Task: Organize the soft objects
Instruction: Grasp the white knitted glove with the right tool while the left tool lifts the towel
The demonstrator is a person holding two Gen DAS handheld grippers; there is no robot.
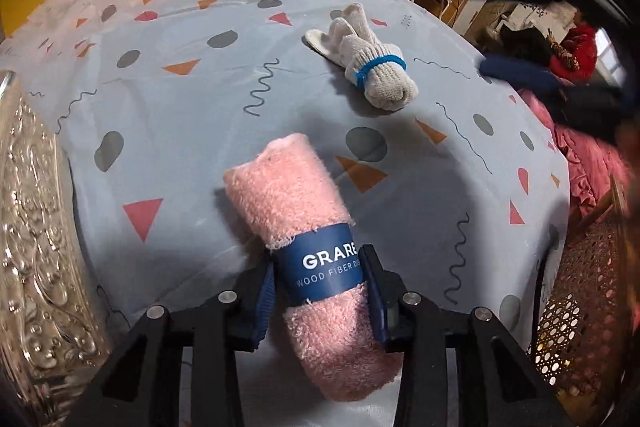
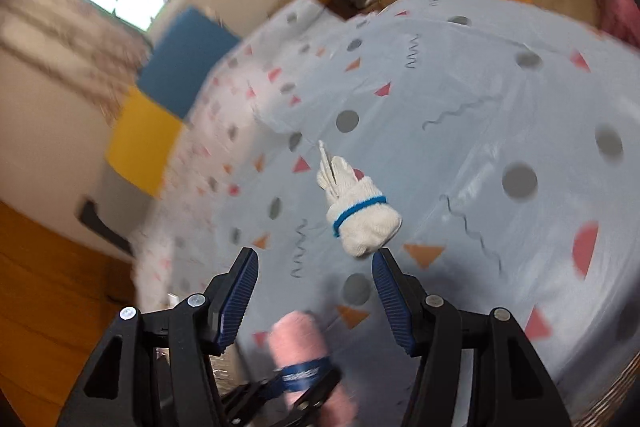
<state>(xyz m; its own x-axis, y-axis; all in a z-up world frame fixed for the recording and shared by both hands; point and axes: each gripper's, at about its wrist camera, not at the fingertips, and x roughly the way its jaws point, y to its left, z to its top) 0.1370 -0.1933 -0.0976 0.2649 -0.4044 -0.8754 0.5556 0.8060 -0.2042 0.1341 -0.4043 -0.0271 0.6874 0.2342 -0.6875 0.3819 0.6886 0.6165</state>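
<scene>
A rolled pink towel [image 1: 298,239] lies on a pale blue bedsheet [image 1: 192,131] printed with grey dots, orange and pink triangles and dark squiggles. The left gripper [image 1: 322,291] pinches this towel: its two blue ribbed pads press against either side of the roll, right at a dark blue paper band [image 1: 324,269] wrapped around the towel's middle. The towel's far end sticks out beyond the fingertips and its near end reaches back between the black finger arms. Further out, beyond the towel and a little to the right of the left fingers, sits a bundle of white knitted gloves [image 1: 366,57] held together by a blue elastic band, resting on the sheet and apart from the towel. From the right wrist camera, the right gripper [image 2: 314,267] hovers above the sheet with its fingers spread and nothing between the pads. The glove bundle [image 2: 358,213] lies just ahead of the fingertips, closer to the right-hand pad and not touching it. The towel [image 2: 302,351] appears below and between these open fingers, clamped in the left gripper [image 2: 308,381]. A shiny embossed metallic surface [image 1: 36,251] stands to the left of the left fingers, and a woven cane panel [image 1: 580,311] to their right.
</scene>
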